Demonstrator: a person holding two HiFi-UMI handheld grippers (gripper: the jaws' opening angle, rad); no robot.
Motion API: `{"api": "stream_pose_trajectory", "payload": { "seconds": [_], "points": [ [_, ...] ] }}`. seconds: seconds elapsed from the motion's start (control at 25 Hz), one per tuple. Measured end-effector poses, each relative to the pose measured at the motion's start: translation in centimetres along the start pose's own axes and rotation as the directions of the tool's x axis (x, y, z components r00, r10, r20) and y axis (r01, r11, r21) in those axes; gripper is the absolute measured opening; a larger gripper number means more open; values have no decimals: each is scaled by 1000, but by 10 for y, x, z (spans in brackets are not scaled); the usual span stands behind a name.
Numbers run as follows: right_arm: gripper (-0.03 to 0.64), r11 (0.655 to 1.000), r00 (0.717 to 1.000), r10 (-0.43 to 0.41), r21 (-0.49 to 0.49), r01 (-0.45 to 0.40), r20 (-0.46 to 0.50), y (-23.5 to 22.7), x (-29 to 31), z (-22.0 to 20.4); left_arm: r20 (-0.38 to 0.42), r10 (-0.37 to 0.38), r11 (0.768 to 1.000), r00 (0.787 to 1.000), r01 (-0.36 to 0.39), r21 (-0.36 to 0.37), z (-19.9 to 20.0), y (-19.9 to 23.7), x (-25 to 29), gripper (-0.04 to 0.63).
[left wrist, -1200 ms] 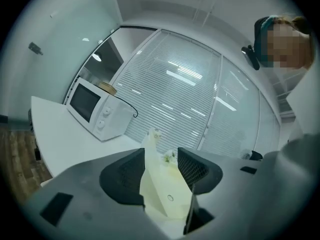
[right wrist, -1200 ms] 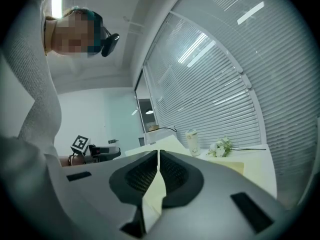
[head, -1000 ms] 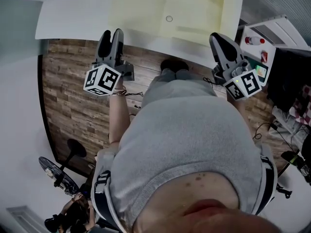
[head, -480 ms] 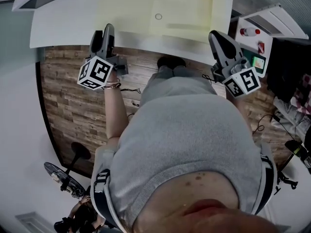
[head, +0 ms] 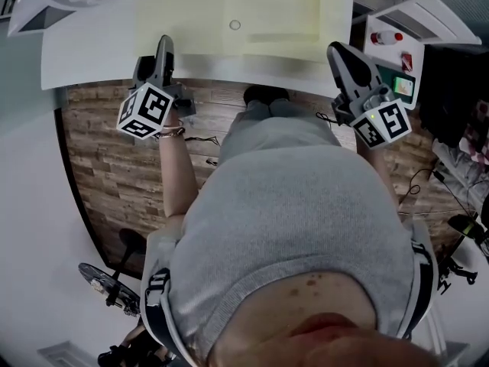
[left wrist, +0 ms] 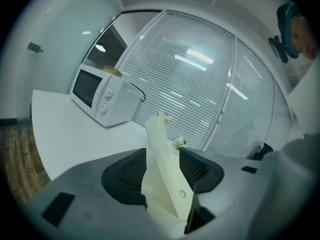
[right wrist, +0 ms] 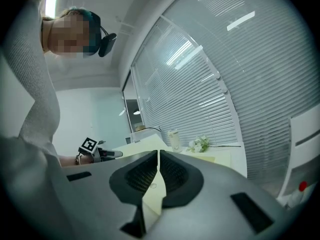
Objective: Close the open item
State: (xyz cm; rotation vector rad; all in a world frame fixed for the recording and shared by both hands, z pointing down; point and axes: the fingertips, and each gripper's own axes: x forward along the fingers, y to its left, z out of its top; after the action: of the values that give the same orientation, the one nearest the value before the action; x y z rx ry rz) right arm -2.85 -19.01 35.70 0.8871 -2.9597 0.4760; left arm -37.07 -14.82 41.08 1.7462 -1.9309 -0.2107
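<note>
A pale yellow folder (head: 252,6) lies opened out on the white table (head: 92,44), with a small round snap (head: 234,24) near its middle. My left gripper (head: 163,46) is turned on its side over the folder's near left part. In the left gripper view the left gripper (left wrist: 162,151) is open, and the yellow folder (left wrist: 160,134) with its snap (left wrist: 182,194) shows in the gap between the pads. My right gripper (head: 341,52) hovers by the table's right front corner. In the right gripper view the right gripper (right wrist: 158,153) is shut with nothing held, and the folder (right wrist: 150,199) shows below it.
A white microwave (left wrist: 102,96) stands at the table's far left. Flowers (right wrist: 202,144) and a small jar (right wrist: 174,139) sit at the back by the window blinds. A white side cabinet (head: 397,21) carries a red-capped bottle (head: 386,37). A stand (head: 107,281) rests on the wood floor.
The left gripper has rolled onto its side and moved forward over the table's edge onto the folder. The right gripper has hardly moved. The head view has shifted slightly.
</note>
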Motion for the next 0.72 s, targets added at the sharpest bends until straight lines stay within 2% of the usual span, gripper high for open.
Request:
{"api": "stream_pose_trajectory", "payload": {
  "seconds": [0.16,0.28,0.36,0.56,0.72],
  "points": [
    [69,1000,1000,-21,1,21,1,-5,-1,-3,-48,-9,1000,999,11,25,-6,-4,6,187],
    [69,999,999,-41,6,41,-1,-9,-3,-8,-45,7,999,999,-6,35,-6,-4,7,92],
    [69,999,999,-51,14,51,-2,-12,-7,-11,-41,13,999,999,-11,38,-6,-4,7,60],
    [69,997,997,-74,25,74,-1,-17,-14,-15,-50,13,996,999,-9,89,-4,-10,9,41],
    [69,995,996,-87,43,87,1,-20,-17,-20,-47,-2,995,999,7,100,-1,-15,10,37]
  ]
}}
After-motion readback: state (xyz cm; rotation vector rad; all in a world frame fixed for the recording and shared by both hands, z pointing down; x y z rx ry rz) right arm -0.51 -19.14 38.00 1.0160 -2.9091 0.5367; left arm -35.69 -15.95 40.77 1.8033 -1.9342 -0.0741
